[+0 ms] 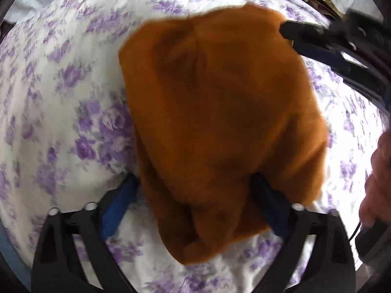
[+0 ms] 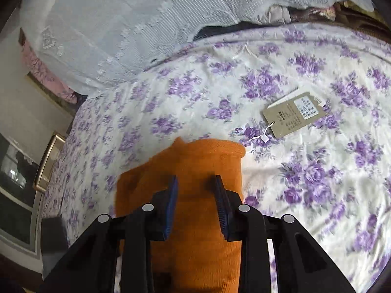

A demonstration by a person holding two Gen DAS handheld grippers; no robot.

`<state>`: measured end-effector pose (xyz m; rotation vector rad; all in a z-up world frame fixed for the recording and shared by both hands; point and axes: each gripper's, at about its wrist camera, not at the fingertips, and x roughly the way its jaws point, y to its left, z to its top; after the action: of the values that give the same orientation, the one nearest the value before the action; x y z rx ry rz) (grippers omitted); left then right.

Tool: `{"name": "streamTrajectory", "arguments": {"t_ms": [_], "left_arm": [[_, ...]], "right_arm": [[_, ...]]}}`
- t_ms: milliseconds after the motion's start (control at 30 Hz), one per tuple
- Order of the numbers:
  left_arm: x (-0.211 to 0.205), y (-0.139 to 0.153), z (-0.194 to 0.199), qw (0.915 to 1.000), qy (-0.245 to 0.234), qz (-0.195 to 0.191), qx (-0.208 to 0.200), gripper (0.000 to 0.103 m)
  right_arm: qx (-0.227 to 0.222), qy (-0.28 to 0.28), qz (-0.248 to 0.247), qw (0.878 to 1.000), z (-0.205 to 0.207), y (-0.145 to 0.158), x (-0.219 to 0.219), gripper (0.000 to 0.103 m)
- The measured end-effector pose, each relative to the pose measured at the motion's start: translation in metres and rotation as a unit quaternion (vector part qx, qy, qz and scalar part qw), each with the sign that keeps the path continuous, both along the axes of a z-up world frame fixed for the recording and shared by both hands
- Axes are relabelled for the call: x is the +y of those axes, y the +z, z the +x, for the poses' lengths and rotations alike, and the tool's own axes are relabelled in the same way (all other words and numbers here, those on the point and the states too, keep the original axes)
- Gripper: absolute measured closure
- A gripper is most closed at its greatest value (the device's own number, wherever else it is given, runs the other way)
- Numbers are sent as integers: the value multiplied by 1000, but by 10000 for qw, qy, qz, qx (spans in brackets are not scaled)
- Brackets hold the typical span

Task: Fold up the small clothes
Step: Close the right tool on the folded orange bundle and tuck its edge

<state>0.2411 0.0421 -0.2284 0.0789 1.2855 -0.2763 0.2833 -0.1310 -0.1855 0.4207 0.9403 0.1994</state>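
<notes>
Left gripper (image 1: pixel 195 193), jaws wide apart, straddles the orange garment (image 1: pixel 220 127) on the bed (image 1: pixel 61 97); right gripper (image 2: pixel 195 207), part-open, hovers over its far end.

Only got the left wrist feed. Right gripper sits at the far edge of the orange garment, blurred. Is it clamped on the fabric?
Observer: Doesn't look so. In the right wrist view the right gripper has its pads apart, and the orange garment shows plainly in the gap.
Operator: Anything loose on the sheet near it?
Observer: A cardboard hang tag with a white string lies on the floral bedsheet, to the right of the garment and apart from it.
Operator: Anything off the bed's side?
Observer: A gold-coloured frame stands beside the bed, at the left of that view.
</notes>
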Motion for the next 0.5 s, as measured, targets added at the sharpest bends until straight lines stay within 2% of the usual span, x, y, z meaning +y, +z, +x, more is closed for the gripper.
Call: {"name": "streamTrajectory", "arguments": {"t_ms": [67,133,233,367,500], "left_arm": [[-7,0,-2,9998,-81,144,-94,4],[-9,-2,1,9998,-84,120,-101,4],[-11,-3,6,9998,-156,113,-91,4],[-12,0,11,9998,-195,102,16,4],[-2,14,16,9999,-59,-116,85,5]], "right_arm": [[240,-38,-40,9997,13,-18,0,74],[264,-15,-153,9995,18,-29,1,74],[316,6,-282,9991,25,-32,3,74],[336,-37,-248,9991,25,-28,0,75],[78,-129,-138,9998,-3,-3,-5,73]]}}
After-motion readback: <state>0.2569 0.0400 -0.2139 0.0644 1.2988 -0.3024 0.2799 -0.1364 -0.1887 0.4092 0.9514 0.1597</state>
